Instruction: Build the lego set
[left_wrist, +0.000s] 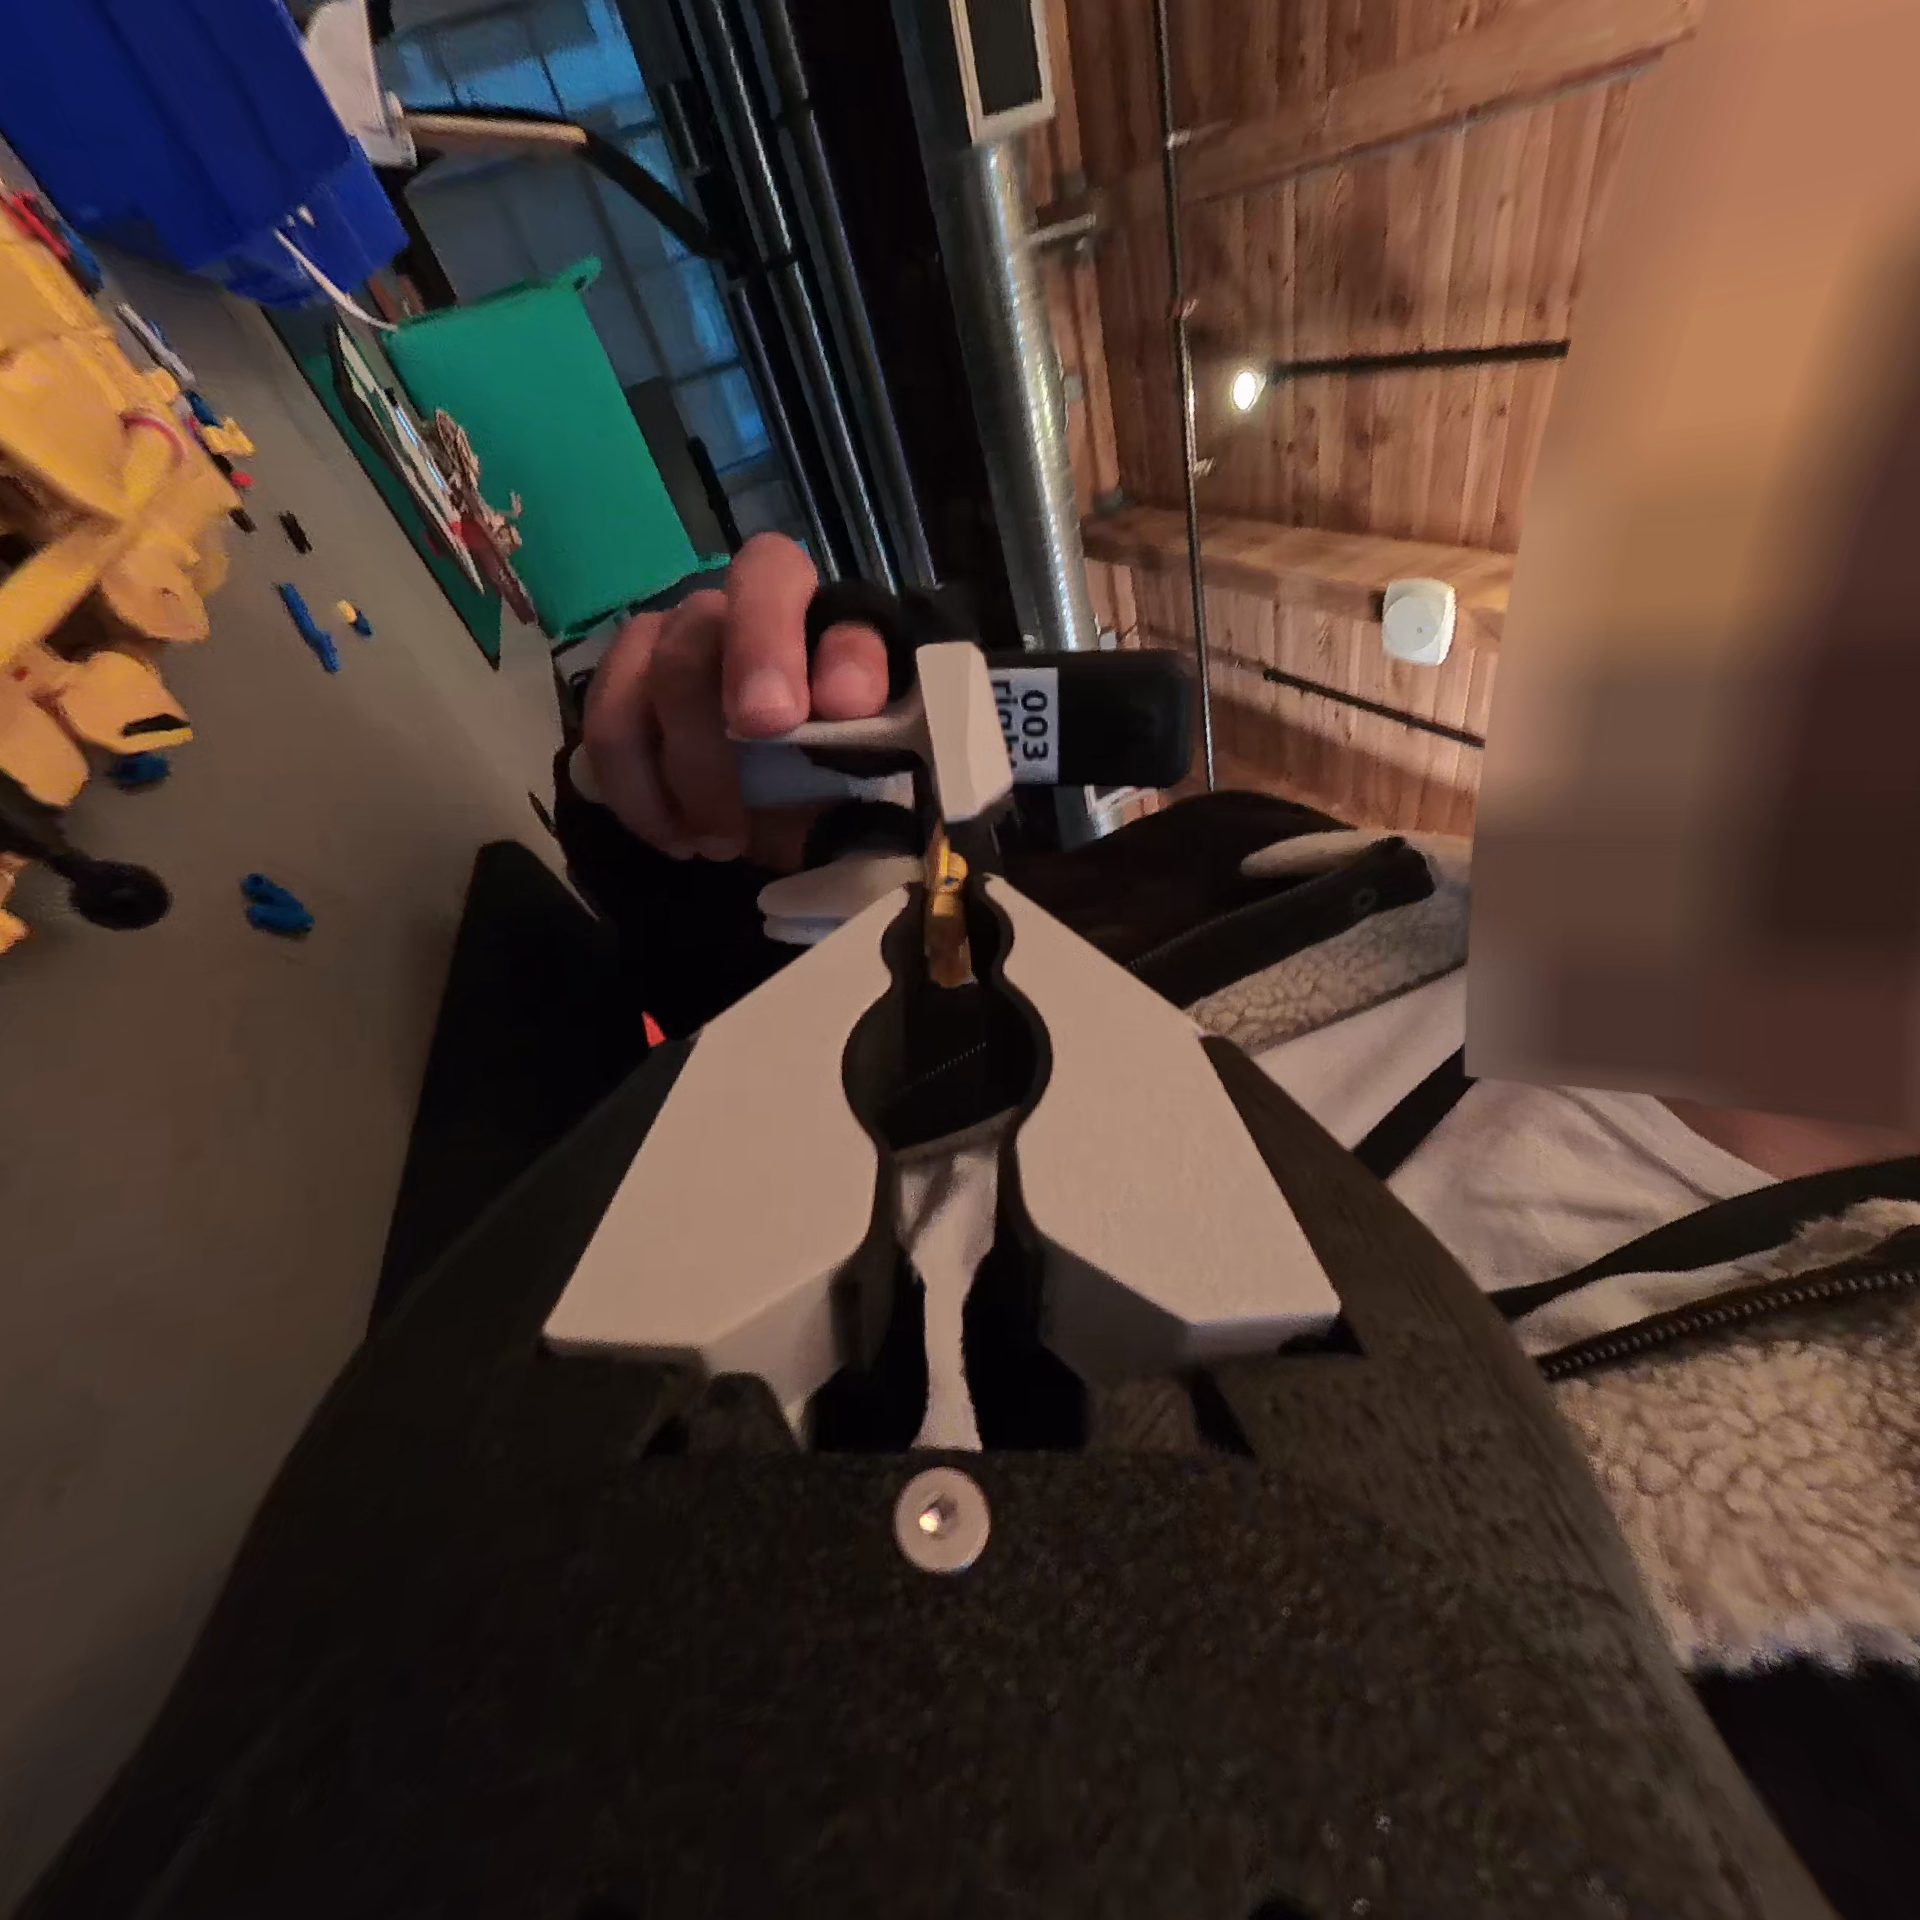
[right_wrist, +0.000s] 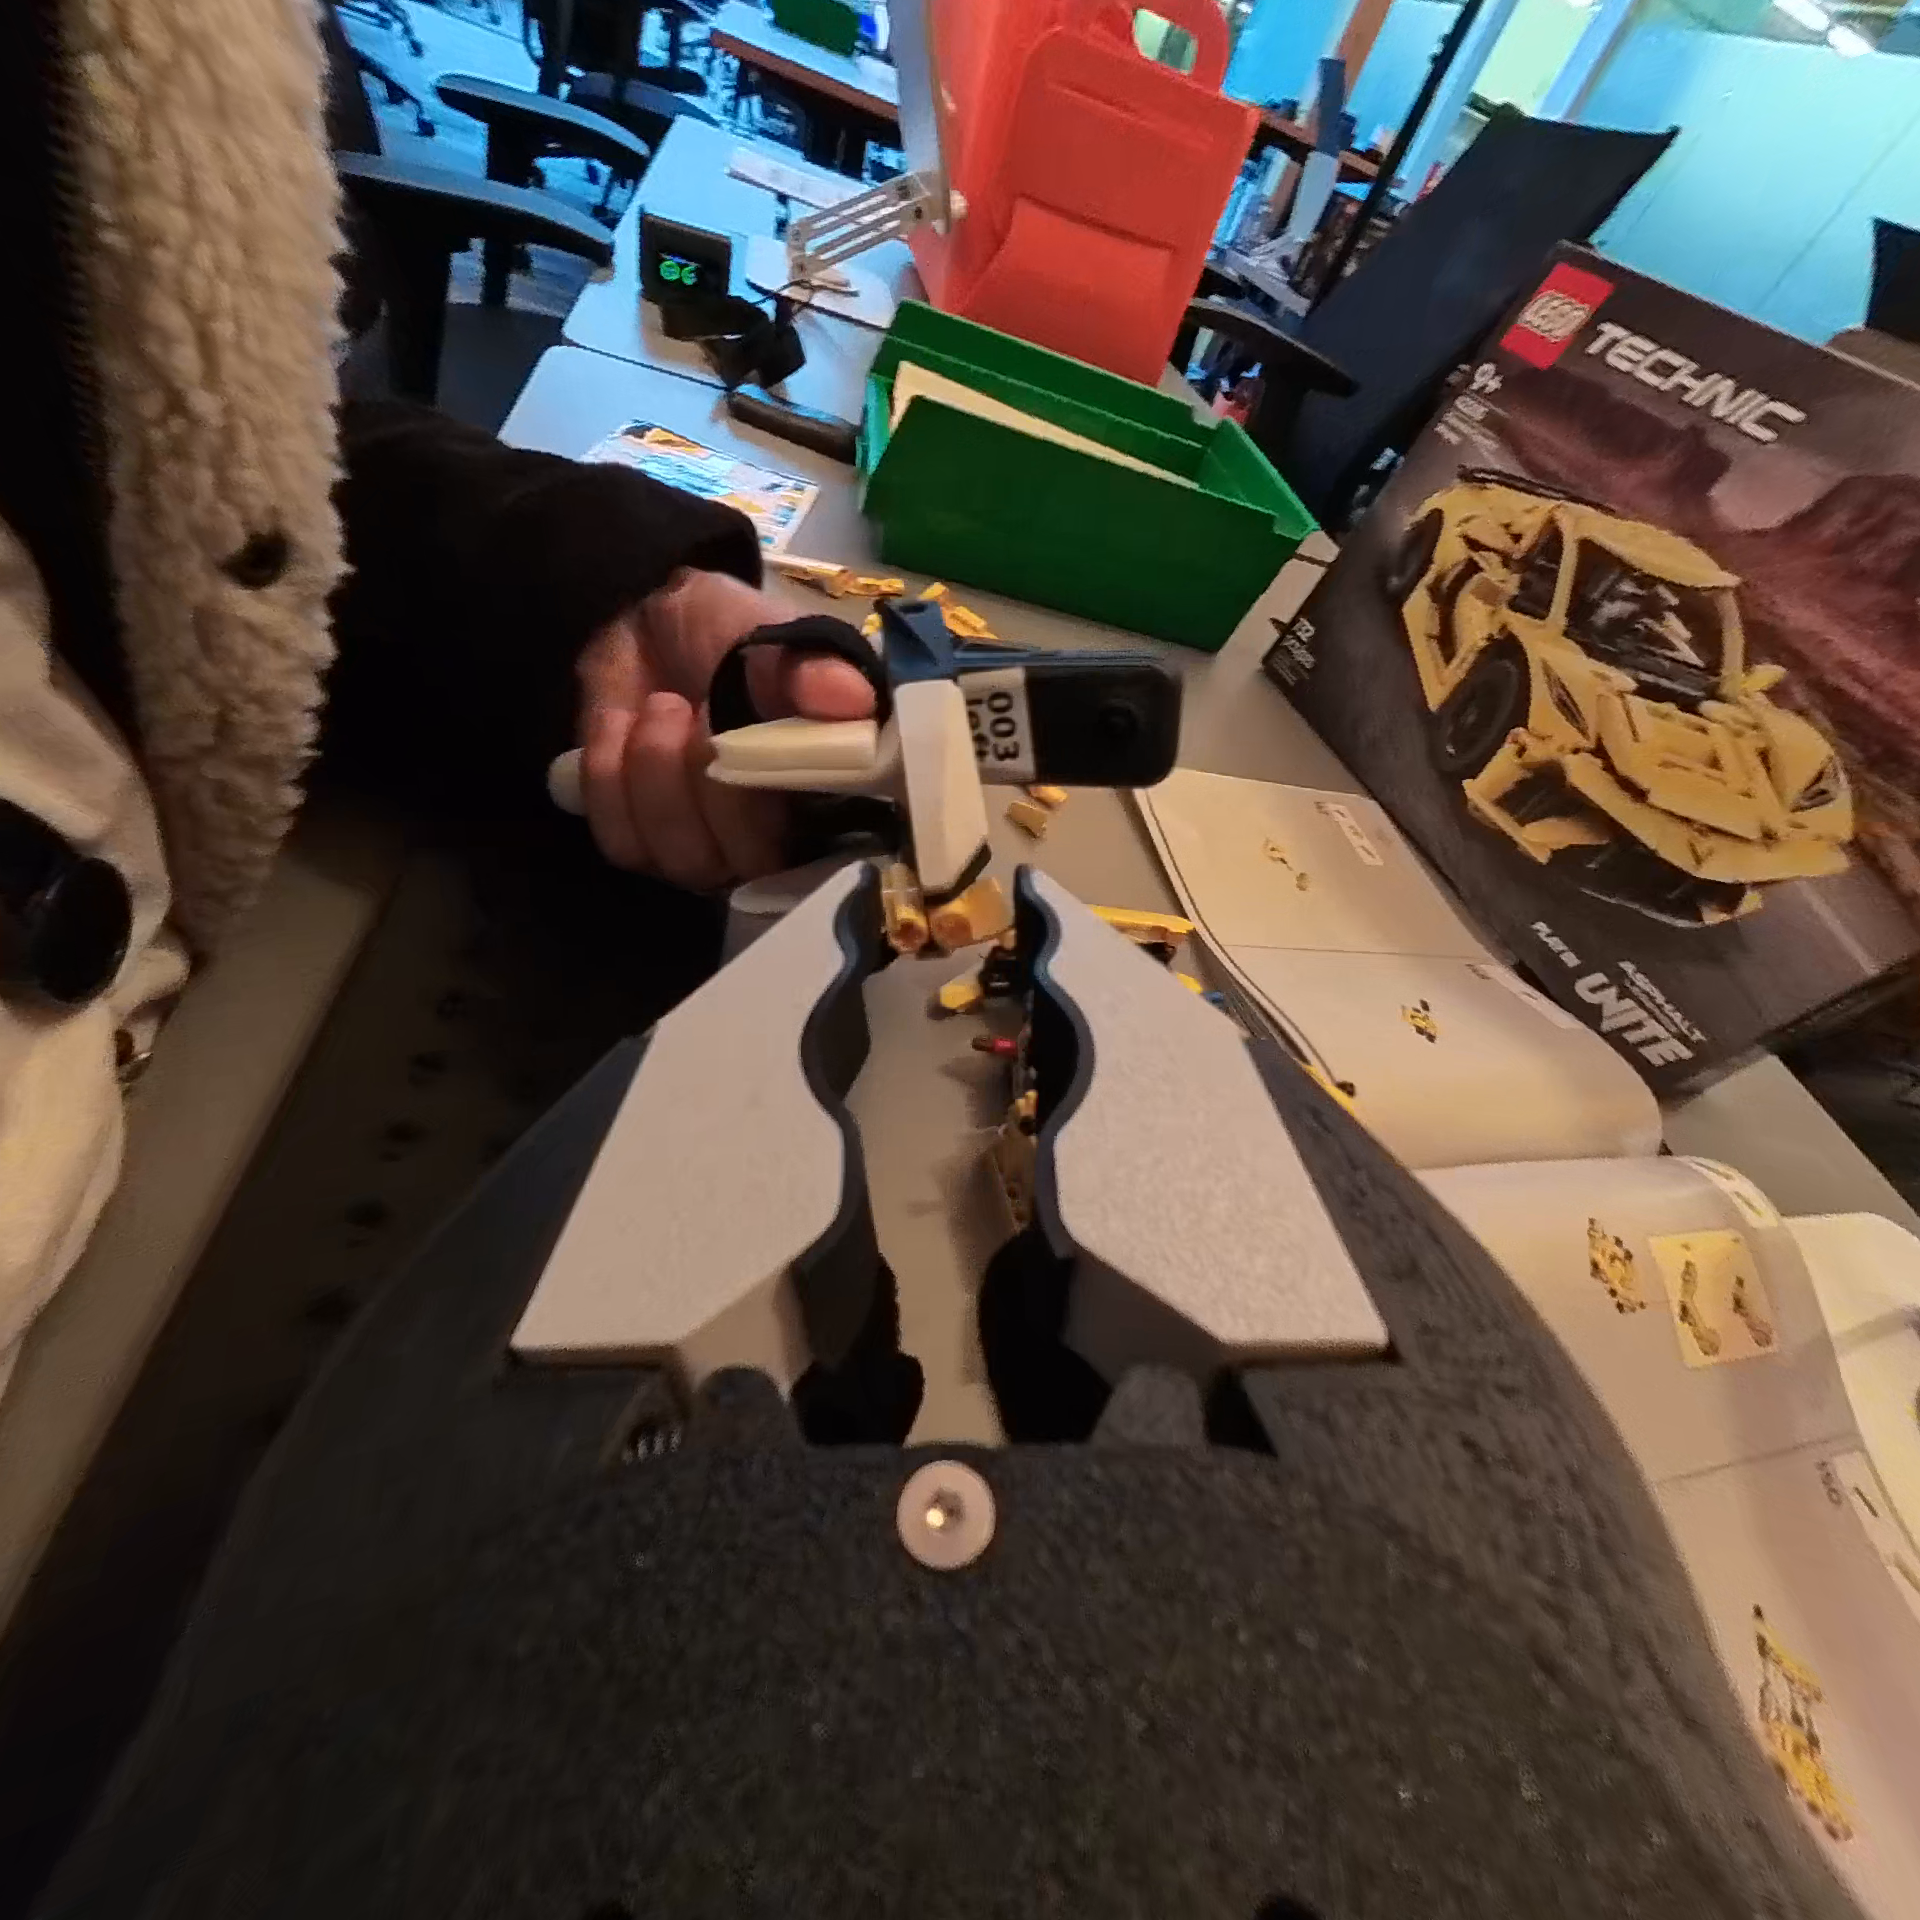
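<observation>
A small yellow lego piece (left_wrist: 945, 920) is held up in the air between the two tools, above the table's near edge (right_wrist: 1195, 727). The left gripper (left_wrist: 948, 914) is clenched on it. The right gripper (right_wrist: 945, 914) looks closed on the same yellow parts. Best to press both straight together, wrists steady, no twisting, checking against the open instruction booklet (right_wrist: 1382, 997) on the right.

Two wrist cameras facing each other

Each looks close along its own grey two-fingered tool (left_wrist: 943, 935) (right_wrist: 951, 914); both share the small yellow lego piece (left_wrist: 948, 914) (right_wrist: 940, 920) between the tips.
</observation>
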